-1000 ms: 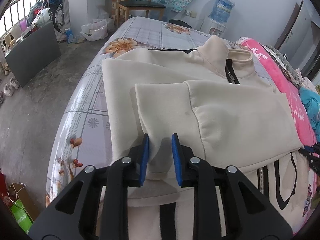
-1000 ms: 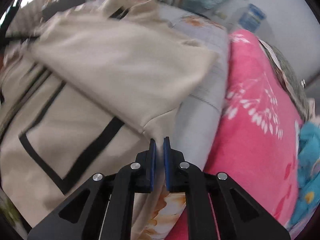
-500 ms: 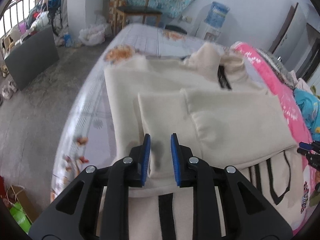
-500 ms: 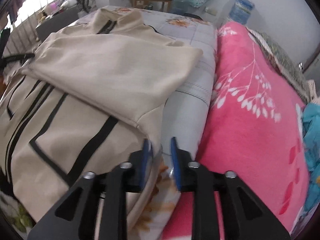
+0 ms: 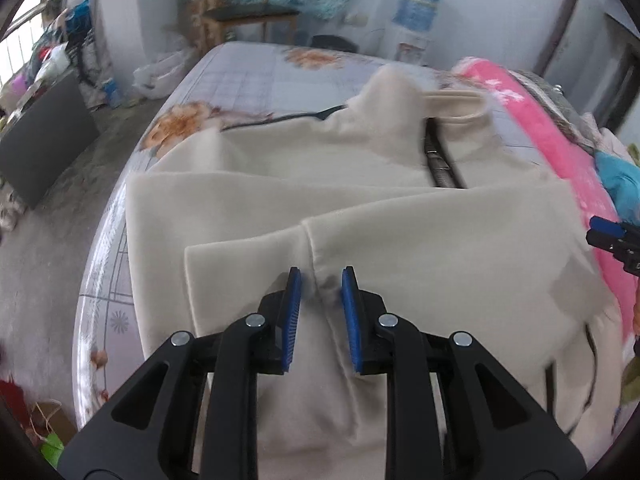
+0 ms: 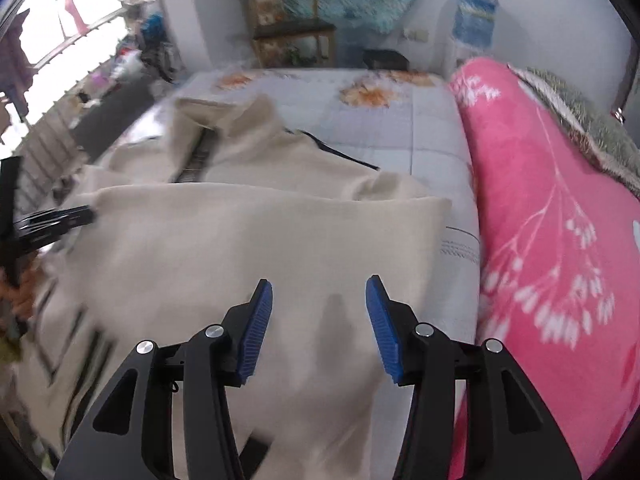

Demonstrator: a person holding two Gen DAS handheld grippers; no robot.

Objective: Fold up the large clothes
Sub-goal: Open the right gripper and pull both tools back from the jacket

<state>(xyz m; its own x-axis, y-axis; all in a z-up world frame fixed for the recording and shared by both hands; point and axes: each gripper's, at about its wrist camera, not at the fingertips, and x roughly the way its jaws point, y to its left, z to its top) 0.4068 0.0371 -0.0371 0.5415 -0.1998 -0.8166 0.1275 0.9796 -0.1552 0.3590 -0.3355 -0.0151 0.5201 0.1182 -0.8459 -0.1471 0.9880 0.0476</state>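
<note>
A pink blanket (image 6: 560, 240) lies along the floral bedsheet (image 6: 400, 128), with a wooden chair (image 6: 292, 28) and water dispenser (image 6: 474, 20) beyond.

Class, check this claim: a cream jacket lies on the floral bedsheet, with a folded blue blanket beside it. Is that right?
Not quite: the blanket beside the cream jacket is pink, not blue, as the right wrist view shows. The floral bedsheet is correct.

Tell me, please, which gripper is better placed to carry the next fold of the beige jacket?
Left, probably. The left gripper has a bunched seam of the beige jacket between its fingers. The right gripper is opening, its fingers apart above flat cloth, gripping nothing.
</note>
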